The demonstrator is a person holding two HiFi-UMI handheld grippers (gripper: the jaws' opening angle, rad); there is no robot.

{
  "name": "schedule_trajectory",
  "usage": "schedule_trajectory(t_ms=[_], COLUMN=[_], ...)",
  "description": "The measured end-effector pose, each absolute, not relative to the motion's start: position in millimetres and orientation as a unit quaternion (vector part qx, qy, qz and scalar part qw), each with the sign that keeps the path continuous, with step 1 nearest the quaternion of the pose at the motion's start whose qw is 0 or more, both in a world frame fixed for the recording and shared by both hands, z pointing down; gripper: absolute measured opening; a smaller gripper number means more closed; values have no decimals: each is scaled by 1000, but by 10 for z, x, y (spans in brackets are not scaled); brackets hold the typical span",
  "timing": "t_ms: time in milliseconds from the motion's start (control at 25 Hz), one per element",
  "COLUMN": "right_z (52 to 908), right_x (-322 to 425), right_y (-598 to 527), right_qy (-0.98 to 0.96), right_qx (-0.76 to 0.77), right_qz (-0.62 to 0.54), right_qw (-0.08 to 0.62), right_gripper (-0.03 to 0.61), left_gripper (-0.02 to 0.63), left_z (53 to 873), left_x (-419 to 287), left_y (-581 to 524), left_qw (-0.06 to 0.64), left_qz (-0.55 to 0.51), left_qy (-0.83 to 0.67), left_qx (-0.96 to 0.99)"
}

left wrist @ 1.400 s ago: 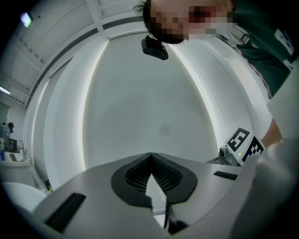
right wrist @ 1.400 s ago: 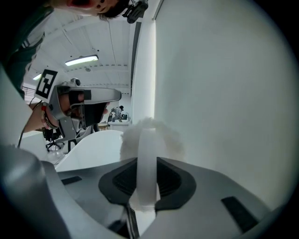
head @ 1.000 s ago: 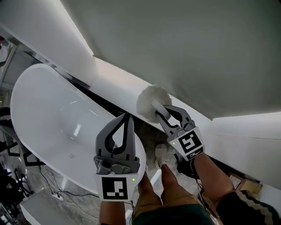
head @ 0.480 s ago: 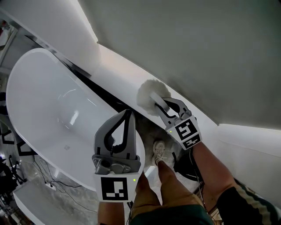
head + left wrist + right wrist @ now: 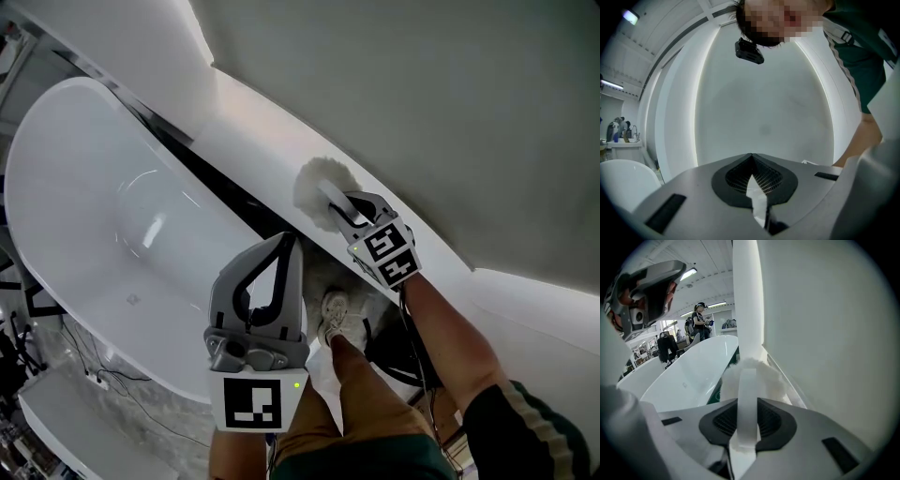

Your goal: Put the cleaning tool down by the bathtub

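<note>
One white bathtub (image 5: 89, 197), one fluffy cleaning tool (image 5: 313, 184) clamped in right gripper (image 5: 343, 204) jaws, left gripper (image 5: 286, 242) jaws together

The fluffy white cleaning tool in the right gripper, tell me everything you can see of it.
The fluffy white cleaning tool has a round, shaggy head that looks like soft fibre, on a flat white handle that looks like plastic. The right gripper is shut on the handle just behind the head, which points away from the person. The head lies over the edge of the white ledge beside the white bathtub. Whether it touches the ledge cannot be told.
</note>
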State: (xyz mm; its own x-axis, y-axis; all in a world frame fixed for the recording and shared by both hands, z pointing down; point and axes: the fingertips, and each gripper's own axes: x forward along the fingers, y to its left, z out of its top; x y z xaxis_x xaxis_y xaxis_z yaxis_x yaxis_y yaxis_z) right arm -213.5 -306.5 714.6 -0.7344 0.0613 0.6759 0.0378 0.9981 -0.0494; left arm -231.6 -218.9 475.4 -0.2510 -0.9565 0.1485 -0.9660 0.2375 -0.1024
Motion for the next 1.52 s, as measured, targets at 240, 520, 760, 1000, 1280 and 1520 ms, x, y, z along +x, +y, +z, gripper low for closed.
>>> schedule_trajectory(t_ms=[240,520,760,1000,1280,1520], right_z=[7496,7870,8066,8300,8472,8624], right_x=[-2171,-2150,-2165,-2194,-2266,-2344], right_y=[-3017,-3017,-3082,-3116,-3135,-3129], right_qy=[-917,-895,-879,-864,-849,-840], right_qx=[-30,-32,-17,-16,-14,-20], right_qz=[30,36,38,39,33,29], right_qw=[398,444,475,501,527,542], right_gripper=[91,89,91,91,91,91], left_gripper=[5,5,5,5,5,6], left_z=[4943,5000,5026,5084,5148,5222], left_x=[-2294,-2308,-2355,-2453,-2605,-2651], left_y=[-2172,-2186,-2133,-2080,-2046,-2028], left_qw=[49,51,56,62,71,83], left_qz=[86,86,77,72,73,72], left_qy=[-786,-788,-798,-804,-807,-807], left_qx=[610,608,596,587,581,580])
